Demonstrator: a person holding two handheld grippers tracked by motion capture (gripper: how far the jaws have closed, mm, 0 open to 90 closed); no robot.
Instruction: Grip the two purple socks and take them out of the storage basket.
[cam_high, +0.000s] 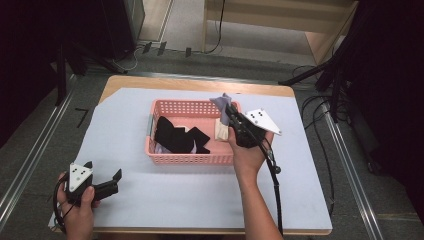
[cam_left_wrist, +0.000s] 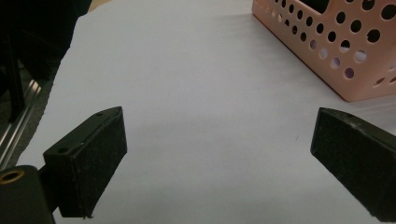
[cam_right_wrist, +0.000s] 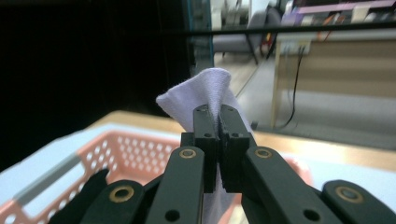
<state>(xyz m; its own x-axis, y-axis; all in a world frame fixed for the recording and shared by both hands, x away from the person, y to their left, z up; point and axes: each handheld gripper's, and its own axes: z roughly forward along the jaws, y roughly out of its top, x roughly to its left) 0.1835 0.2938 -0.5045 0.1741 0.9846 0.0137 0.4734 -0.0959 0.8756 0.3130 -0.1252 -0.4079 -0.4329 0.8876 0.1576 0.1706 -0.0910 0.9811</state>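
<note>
Your right gripper pinches a pale lavender cloth tight between closed jaws, above the far right corner of the pink basket. Your left gripper sits wide open and empty on the white table cover, near its front left corner.

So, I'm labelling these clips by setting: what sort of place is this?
Probably a lab or recording studio, not a home: black stand legs flank the table, cables trail over the floor, and metal rails run alongside.
</note>
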